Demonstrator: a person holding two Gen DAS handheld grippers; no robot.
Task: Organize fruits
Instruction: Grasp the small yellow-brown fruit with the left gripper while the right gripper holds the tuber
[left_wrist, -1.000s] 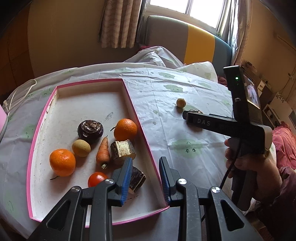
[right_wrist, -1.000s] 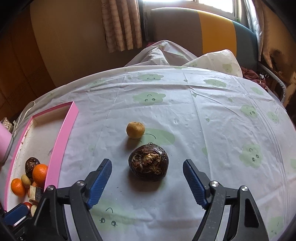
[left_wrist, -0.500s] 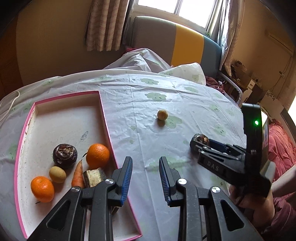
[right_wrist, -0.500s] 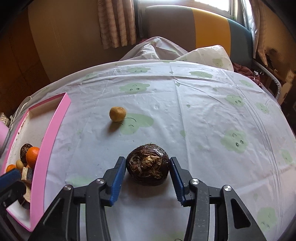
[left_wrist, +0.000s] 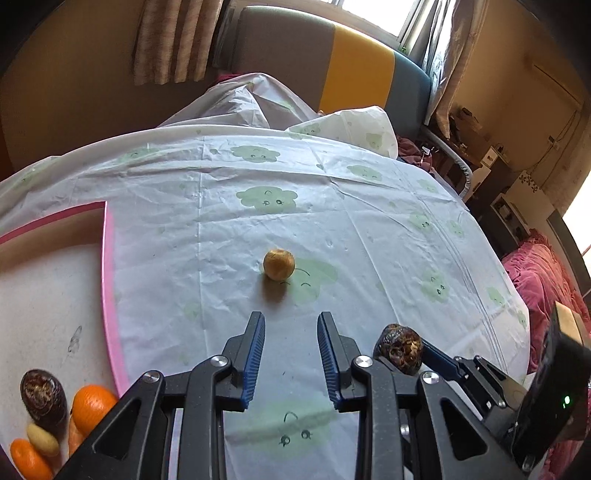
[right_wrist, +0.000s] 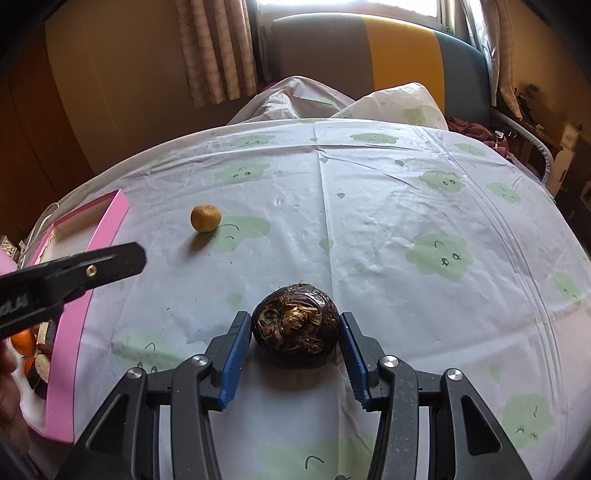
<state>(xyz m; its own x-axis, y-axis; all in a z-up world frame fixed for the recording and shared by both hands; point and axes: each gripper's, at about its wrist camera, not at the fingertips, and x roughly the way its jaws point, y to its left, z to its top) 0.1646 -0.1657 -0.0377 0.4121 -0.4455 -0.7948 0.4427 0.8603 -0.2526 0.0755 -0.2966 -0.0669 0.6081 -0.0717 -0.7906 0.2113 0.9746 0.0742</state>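
Sliding off toward the lower left of the left wrist view, the pink tray (left_wrist: 110, 295) now shows only a corner, where a second ago it filled that side; the oranges (left_wrist: 90, 404) and a dark bulb (left_wrist: 42, 393) in it are cut off by the frame edge. Mid-frame, the left gripper (left_wrist: 291, 354) stays narrowly parted on nothing, now facing the small yellow fruit (left_wrist: 279, 264) on the tablecloth (left_wrist: 369, 240). In the right wrist view's lower centre, the right gripper (right_wrist: 295, 343), wide apart a second ago, pinches the brown bulb (right_wrist: 295, 326). Whether that bulb is lifted is hard to tell.
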